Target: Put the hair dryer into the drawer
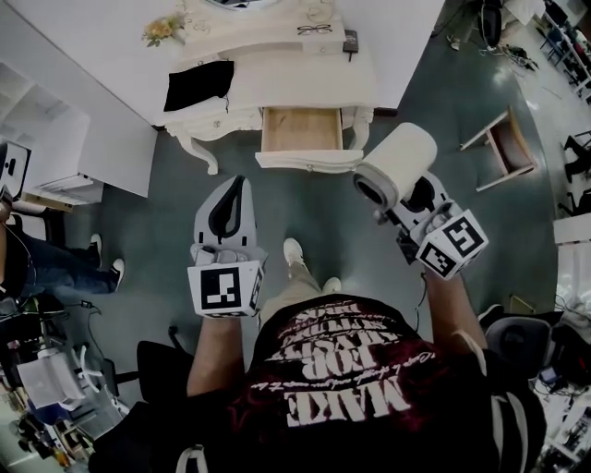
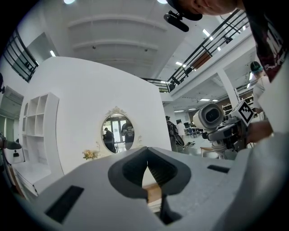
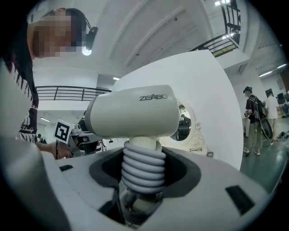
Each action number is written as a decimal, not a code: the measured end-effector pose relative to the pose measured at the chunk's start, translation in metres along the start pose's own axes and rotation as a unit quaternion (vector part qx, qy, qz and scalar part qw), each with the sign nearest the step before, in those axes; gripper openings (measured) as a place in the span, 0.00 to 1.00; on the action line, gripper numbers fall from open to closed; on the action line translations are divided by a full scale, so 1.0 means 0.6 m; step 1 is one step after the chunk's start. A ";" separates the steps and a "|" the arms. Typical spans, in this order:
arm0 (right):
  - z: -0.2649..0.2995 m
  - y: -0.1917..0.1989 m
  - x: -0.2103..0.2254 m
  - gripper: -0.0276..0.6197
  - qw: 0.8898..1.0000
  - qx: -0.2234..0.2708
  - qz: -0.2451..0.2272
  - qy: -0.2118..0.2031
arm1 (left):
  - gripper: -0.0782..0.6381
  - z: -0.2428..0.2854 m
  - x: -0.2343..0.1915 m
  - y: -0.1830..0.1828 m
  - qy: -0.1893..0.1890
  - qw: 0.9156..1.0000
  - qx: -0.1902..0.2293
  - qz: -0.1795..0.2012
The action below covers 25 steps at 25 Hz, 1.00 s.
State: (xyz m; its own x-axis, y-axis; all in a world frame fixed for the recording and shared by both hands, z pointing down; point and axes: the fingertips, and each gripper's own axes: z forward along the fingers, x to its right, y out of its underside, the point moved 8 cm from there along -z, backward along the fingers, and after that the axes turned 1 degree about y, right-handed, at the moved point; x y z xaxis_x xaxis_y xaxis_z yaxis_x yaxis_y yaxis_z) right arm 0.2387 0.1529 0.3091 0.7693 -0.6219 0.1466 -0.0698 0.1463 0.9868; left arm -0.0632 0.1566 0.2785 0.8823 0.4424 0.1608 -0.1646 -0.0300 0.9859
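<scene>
The right gripper point(image 3: 143, 180) squeezes the ribbed handle of the white hair dryer point(image 3: 131, 110). The dryer sits just past its jaws, up in the air, nearer than the open drawer point(image 1: 300, 129) and to its right. Its long body lies sideways, with one dark round end facing the left gripper point(image 2: 146, 173). That gripper's jaws are pressed together with nothing in them.

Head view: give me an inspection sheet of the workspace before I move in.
Surface: white table, top mostly bare.
Job's things: hair dryer in the right gripper, over the floor; drawer open, looks empty.
Clutter: black cloth, glasses, flowers on the table.
Grippers: left gripper shut, empty; right shut on the dryer's ribbed handle.
Cables: nothing seen by the table.
Surroundings: wooden stool right of the table; a person's legs at left.
</scene>
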 end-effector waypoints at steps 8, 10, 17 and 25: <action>0.054 0.000 0.020 0.40 1.000 -0.002 0.007 0.002 | 0.12 0.049 -0.038 0.016 0.008 1.000 -0.015 -0.005; 0.070 0.000 0.029 0.40 1.000 -0.006 0.006 0.002 | 0.12 0.064 -0.048 0.016 0.011 1.000 -0.015 -0.004; 0.123 -0.013 0.056 0.40 1.000 -0.009 0.004 0.004 | 0.12 0.113 -0.085 0.021 0.017 1.000 -0.017 -0.004; 0.172 -0.022 0.083 0.40 1.000 -0.019 0.006 0.008 | 0.12 0.165 -0.123 0.022 0.023 1.000 -0.013 -0.009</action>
State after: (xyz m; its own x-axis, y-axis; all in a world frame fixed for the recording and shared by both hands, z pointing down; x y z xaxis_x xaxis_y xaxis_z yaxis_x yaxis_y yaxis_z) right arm 0.2125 0.0407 0.3105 0.7780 -0.6082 0.1574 -0.0557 0.1827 0.9816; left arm -0.0871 0.0347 0.2842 0.8639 0.4837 0.1402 -0.1608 0.0011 0.9870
